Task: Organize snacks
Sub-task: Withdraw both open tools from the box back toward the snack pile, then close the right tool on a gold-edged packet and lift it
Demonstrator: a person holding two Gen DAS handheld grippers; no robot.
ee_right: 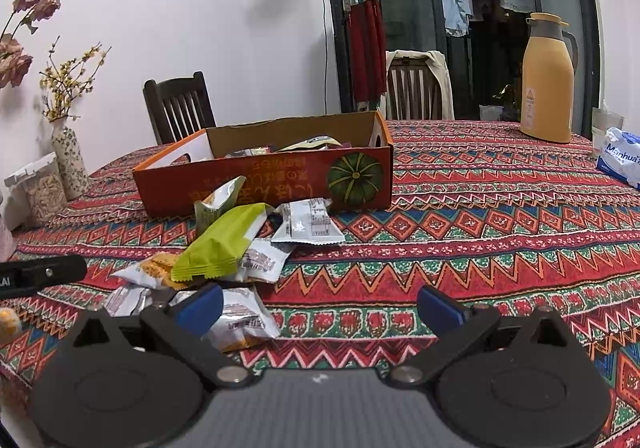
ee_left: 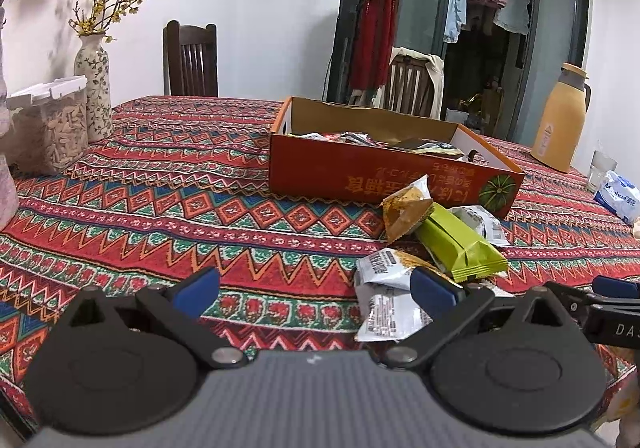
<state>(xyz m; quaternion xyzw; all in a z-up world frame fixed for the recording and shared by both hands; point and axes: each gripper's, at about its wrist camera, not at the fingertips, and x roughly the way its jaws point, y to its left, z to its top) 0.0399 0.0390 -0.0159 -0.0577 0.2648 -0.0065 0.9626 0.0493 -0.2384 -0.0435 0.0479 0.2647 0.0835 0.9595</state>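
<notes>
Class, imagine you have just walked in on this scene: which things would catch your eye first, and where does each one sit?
The loud red zigzag tablecloth covers the whole table. On it sits an open orange cardboard box with a green pumpkin printed on its side, snack packets already inside. In front of the box lies a loose heap of wrappers, topped by a lime-green packet; both the left gripper and right gripper hover open and empty nearby.

Open patterned surface (ee_right: 500, 208) stretches right of the orange box (ee_right: 280, 184), with the yellow flask (ee_right: 546, 84) and tissue pack (ee_right: 620, 160) standing well back. A heap of snack packets (ee_right: 224, 244) crowds the box's near wall. The box's left flank lies open up to the jar (ee_left: 52, 128) and vase (ee_left: 94, 88).
</notes>
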